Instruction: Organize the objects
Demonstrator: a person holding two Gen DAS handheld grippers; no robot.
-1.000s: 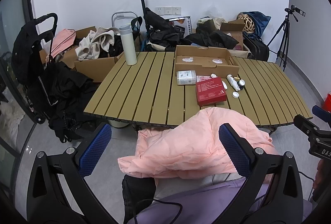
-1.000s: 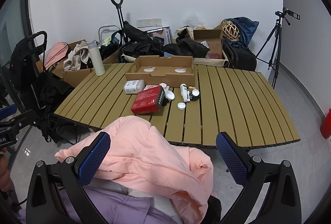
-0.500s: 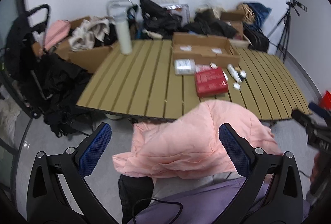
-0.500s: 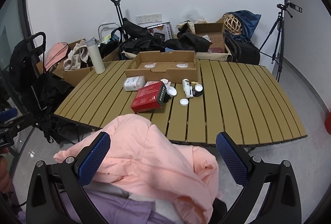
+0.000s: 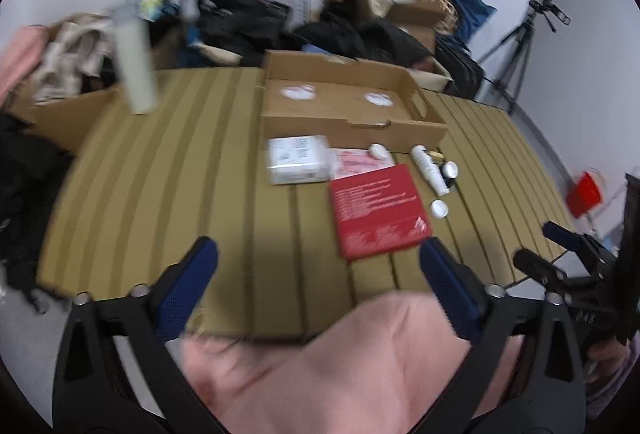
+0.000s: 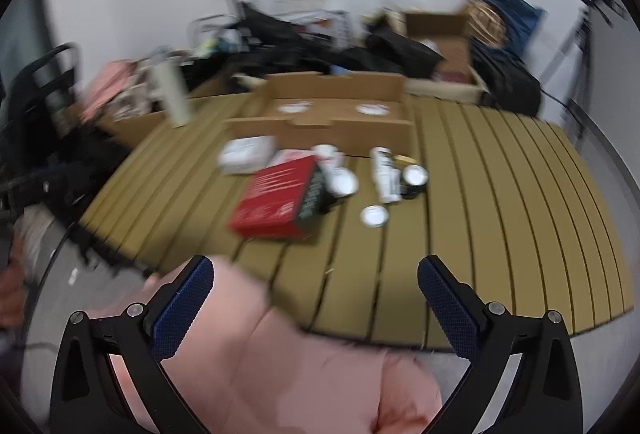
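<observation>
Right now both pairs of tongs hang over the near edge of the slatted table [image 5: 168, 169], angled down at it. The left tongs [image 5: 318, 282] stand spread, their jaws having just been closing a little, with nothing between them but bare slats and the corner of a red box [image 5: 378, 211] close to the right-hand finger. The right tongs [image 6: 314, 292] are spread wide as well and pinch nothing. A pink jacket [image 6: 280, 366] bulges up beneath both, covering the table's front edge. The things to be sorted lie in a cluster on the middle of the table: the red box, a white packet [image 5: 298, 159] just behind it to the left, a pink sachet [image 5: 360, 161] partly under the box, a white tube [image 5: 430, 169] lying on its side, and small round lids [image 5: 439, 209] beside it. Behind them sits an open cardboard tray [image 5: 352, 125]. A tall white bottle [image 5: 136, 67] stands upright, well apart, at the far left. Both views are blurred.
</observation>
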